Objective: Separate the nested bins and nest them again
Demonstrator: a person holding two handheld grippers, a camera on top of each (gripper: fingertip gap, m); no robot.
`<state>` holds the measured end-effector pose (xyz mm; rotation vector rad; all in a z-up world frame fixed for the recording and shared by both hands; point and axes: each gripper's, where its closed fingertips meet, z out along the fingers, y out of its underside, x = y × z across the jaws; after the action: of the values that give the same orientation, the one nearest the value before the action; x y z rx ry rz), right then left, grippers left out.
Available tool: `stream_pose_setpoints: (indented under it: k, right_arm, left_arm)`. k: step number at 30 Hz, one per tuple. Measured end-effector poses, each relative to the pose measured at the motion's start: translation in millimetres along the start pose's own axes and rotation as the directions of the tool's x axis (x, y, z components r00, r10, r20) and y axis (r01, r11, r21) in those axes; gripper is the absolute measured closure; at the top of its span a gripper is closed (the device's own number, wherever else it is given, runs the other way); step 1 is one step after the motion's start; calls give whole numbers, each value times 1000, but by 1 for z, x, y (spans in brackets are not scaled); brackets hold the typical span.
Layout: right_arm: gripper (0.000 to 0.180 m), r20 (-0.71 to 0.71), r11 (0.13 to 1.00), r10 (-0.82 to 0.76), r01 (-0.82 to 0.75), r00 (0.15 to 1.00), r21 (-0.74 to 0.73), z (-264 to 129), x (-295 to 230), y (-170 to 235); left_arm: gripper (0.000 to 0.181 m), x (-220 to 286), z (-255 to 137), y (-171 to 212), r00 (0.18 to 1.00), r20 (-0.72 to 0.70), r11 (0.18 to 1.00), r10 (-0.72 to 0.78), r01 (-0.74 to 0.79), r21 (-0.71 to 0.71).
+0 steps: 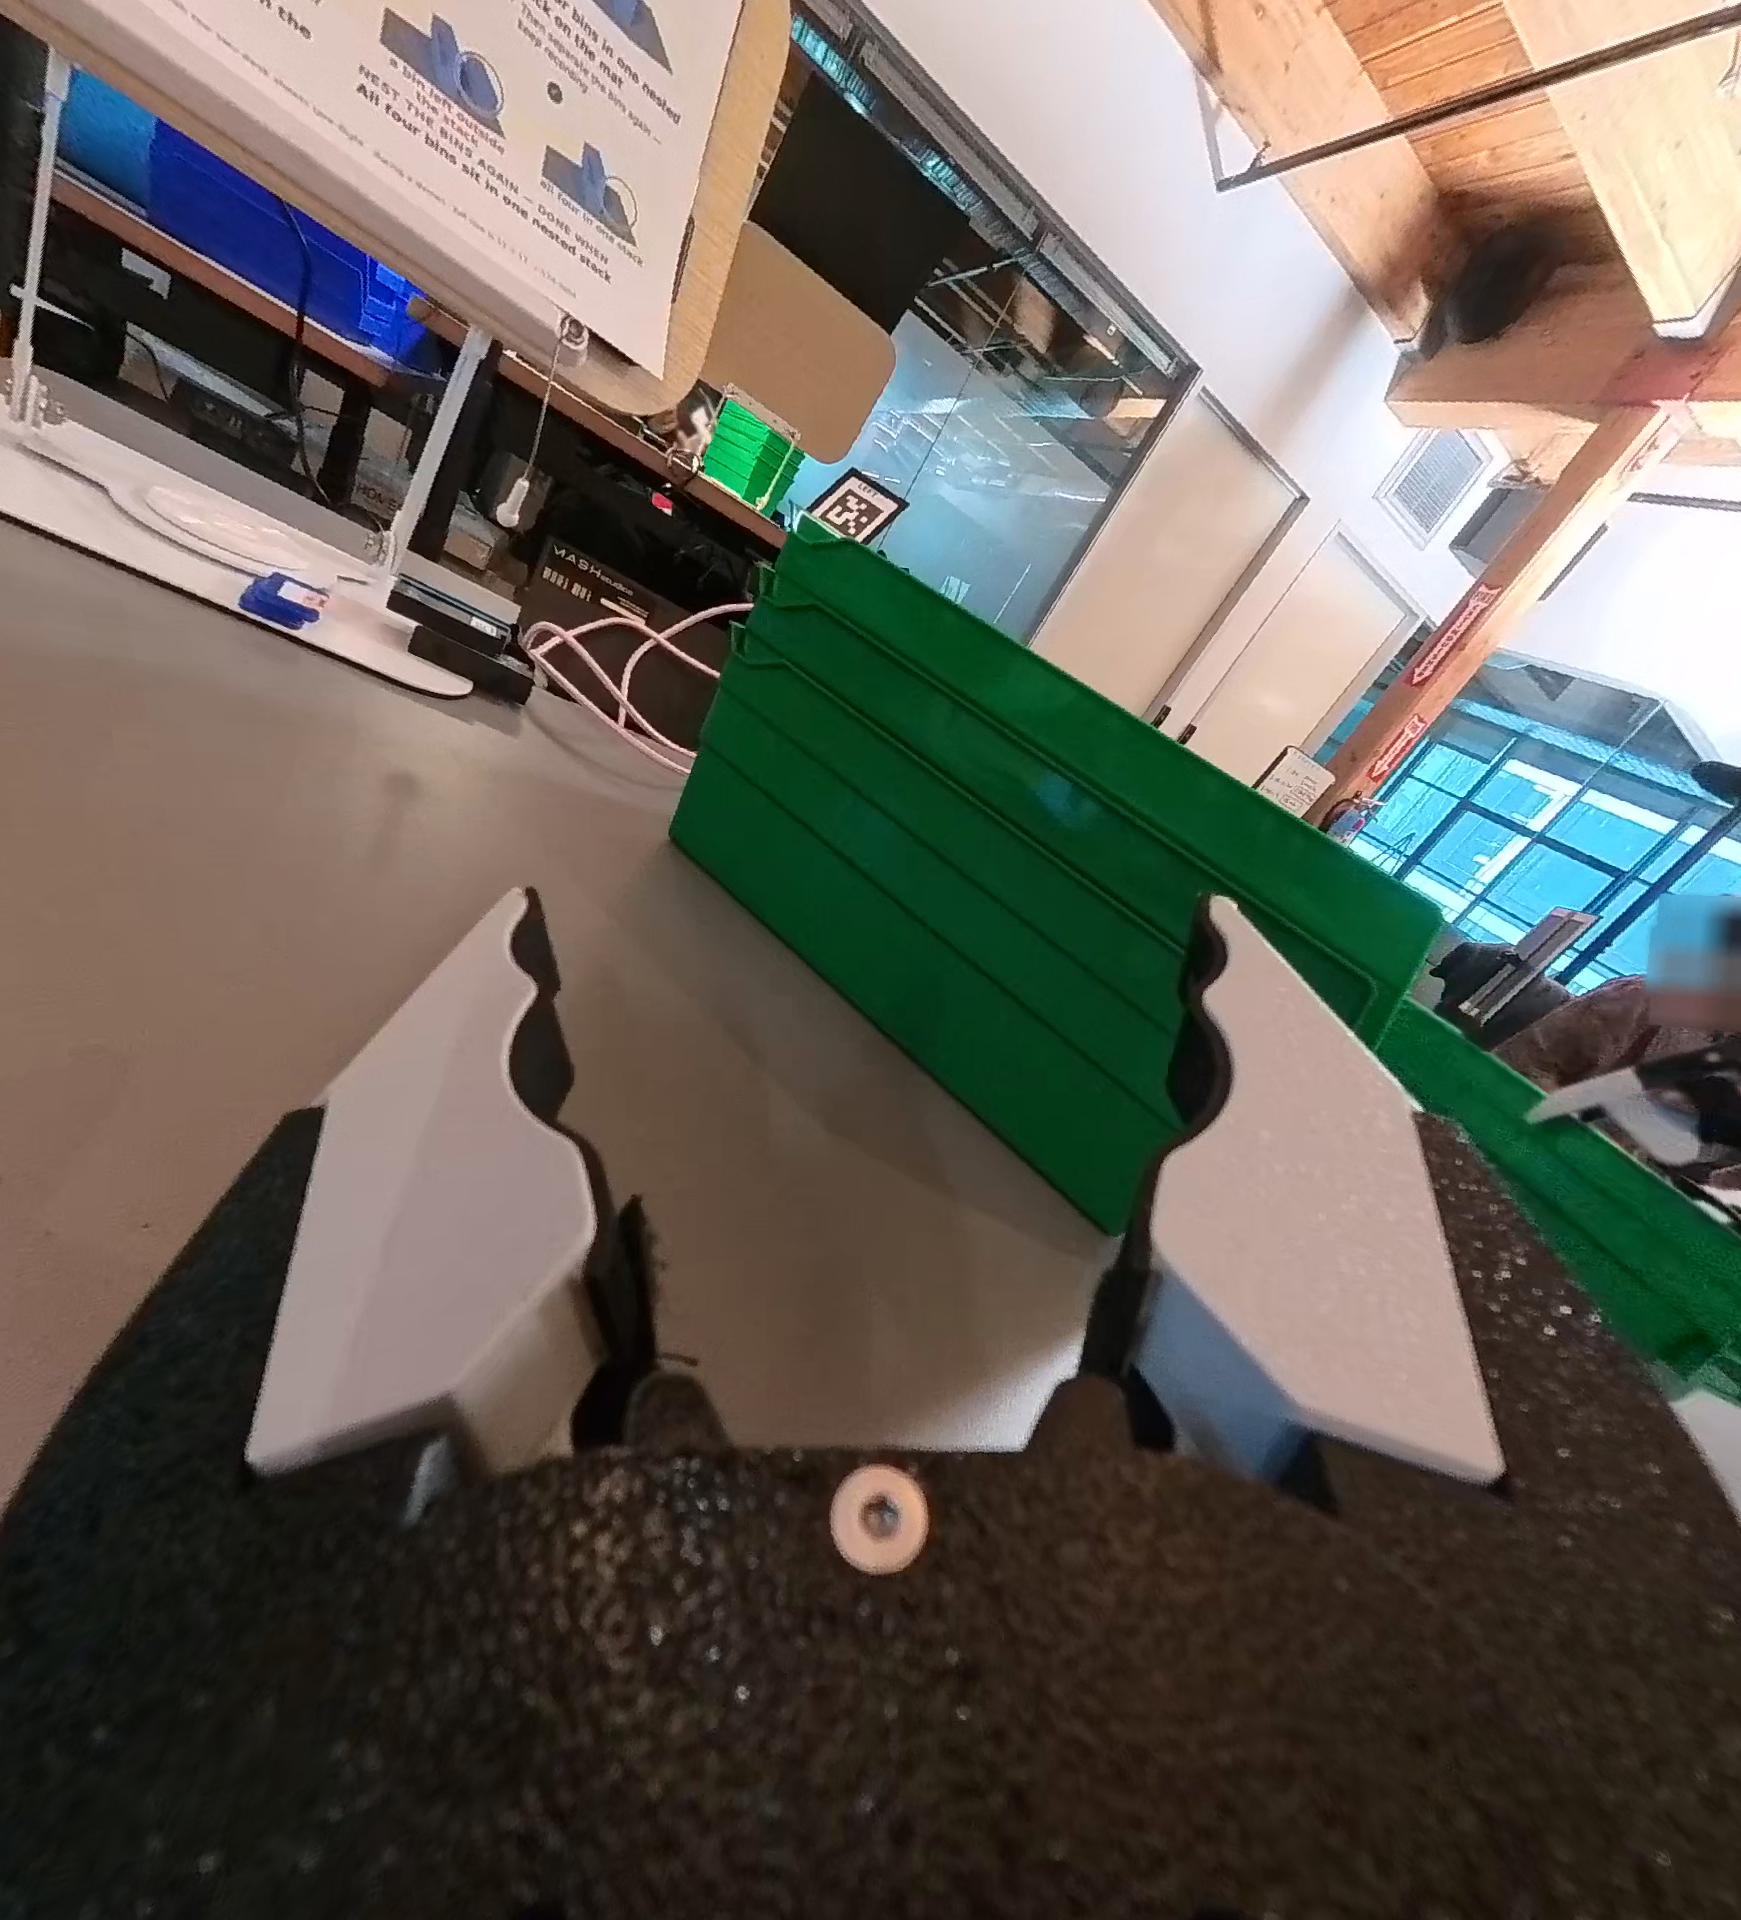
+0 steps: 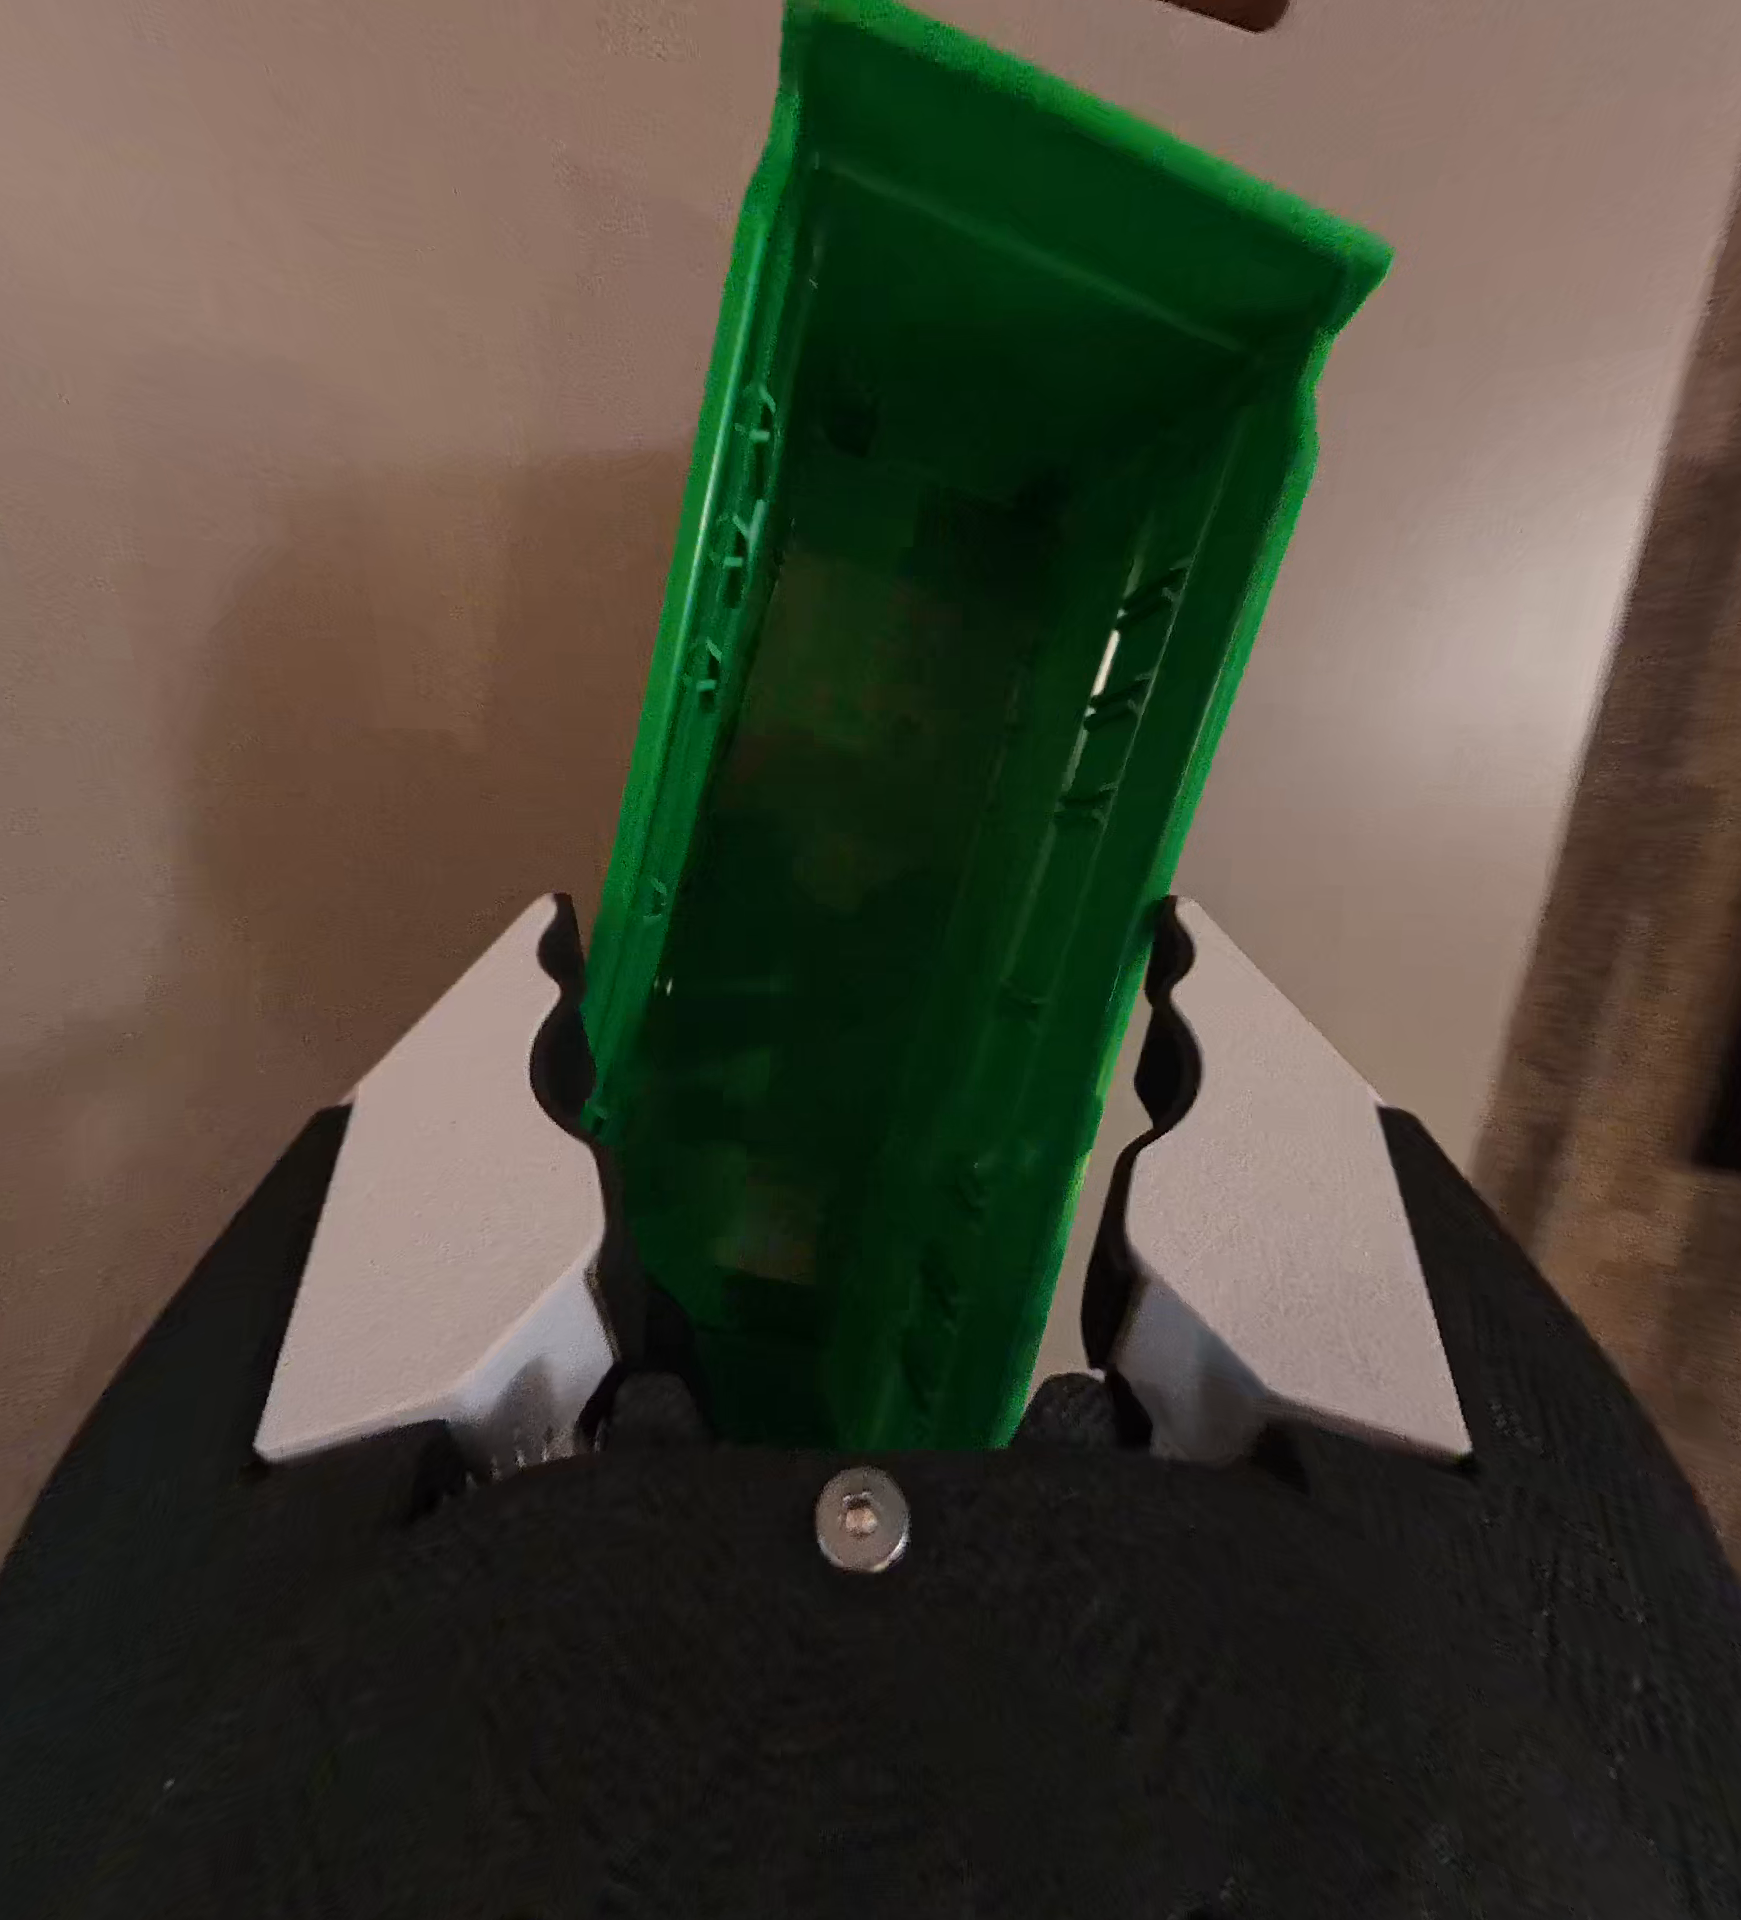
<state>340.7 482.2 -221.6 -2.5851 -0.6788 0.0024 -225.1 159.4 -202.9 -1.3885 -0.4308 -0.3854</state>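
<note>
Bins in green plastic are what both views show: a nested stack (image 1: 949, 883) stands on the grey table (image 1: 170, 831) ahead of the left gripper (image 1: 861, 1039), whose jaws are spread with nothing between them. More green plastic (image 1: 1572, 1226), likely another bin, reaches toward the near right, where the tip of the other gripper shows. In the right wrist view a single bin (image 2: 949, 727) runs away between the fingers of the right gripper (image 2: 861, 1029); the left finger (image 2: 575, 1081) touches its wall, a thin gap shows on the right, so I cannot tell whether it is truly pinched. My judgement is that separation has begun, with one bin out and several layers nested, and re-nesting is all to come. A printed instruction sheet (image 1: 492, 135) hangs far left, and a black-and-white square marker (image 1: 855, 509) stands behind the stack; their wording I leave unread.
</note>
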Motion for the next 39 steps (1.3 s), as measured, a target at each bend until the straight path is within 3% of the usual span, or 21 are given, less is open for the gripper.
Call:
stream_pose_setpoints:
  k: [3,6,8,10,12,14,16,17,20,22,27,29,33,39]
  right_arm:
    - [69,-87,998,-57,55,995,-23,1,12,0]
    - [57,-155,1000,3,-6,988,-23,1,22,-3]
    - [41,-216,1000,-21,22,976,3,-9,23,-16]
    - [37,-205,991,-76,96,976,90,-25,-4,-45]
    - [36,-85,966,-142,157,986,207,-42,-66,-80]
    - [30,189,933,-219,149,957,327,-62,-164,-109]
    - [26,519,923,-250,38,818,384,-97,-271,-129]
    - [25,588,919,-273,26,761,393,-109,-312,-136]
    - [19,475,864,-455,246,753,439,-101,-390,-149]
    - [19,399,831,-540,393,741,394,-82,-428,-149]
    - [20,336,786,-618,548,710,287,-54,-487,-153]
    - [24,327,790,-613,574,719,216,-43,-492,-156]
    - [53,388,807,-565,586,728,77,-33,-498,-152]
    - [65,397,794,-561,608,727,9,-36,-497,-151]
  left_arm:
    - [63,0,0,0,1000,-1,1000,-4,4,1]
    - [63,0,0,0,1000,-2,1000,-6,6,2]
    - [63,0,0,0,1000,-1,1000,-3,3,2]
    - [63,0,0,1,1000,-1,1000,0,0,-3]
    - [64,1,1,1,1000,-3,1000,0,0,-3]
    - [64,1,2,2,1000,-6,1000,-1,1,-8]
    - [64,1,2,2,1000,-10,1000,-6,6,-7]
    - [64,1,2,1,1000,-12,1000,-9,9,-5]
    - [64,2,2,1,1000,-21,1000,-20,19,-5]
    - [64,1,2,1,999,-25,1000,-28,28,-5]
    - [63,1,1,1,998,-34,999,-47,47,-2]
    - [63,1,1,0,998,-37,999,-53,53,3]
    - [62,0,-1,-2,996,-45,997,-76,76,14]
    - [62,-2,-1,-4,990,-59,992,-125,127,22]
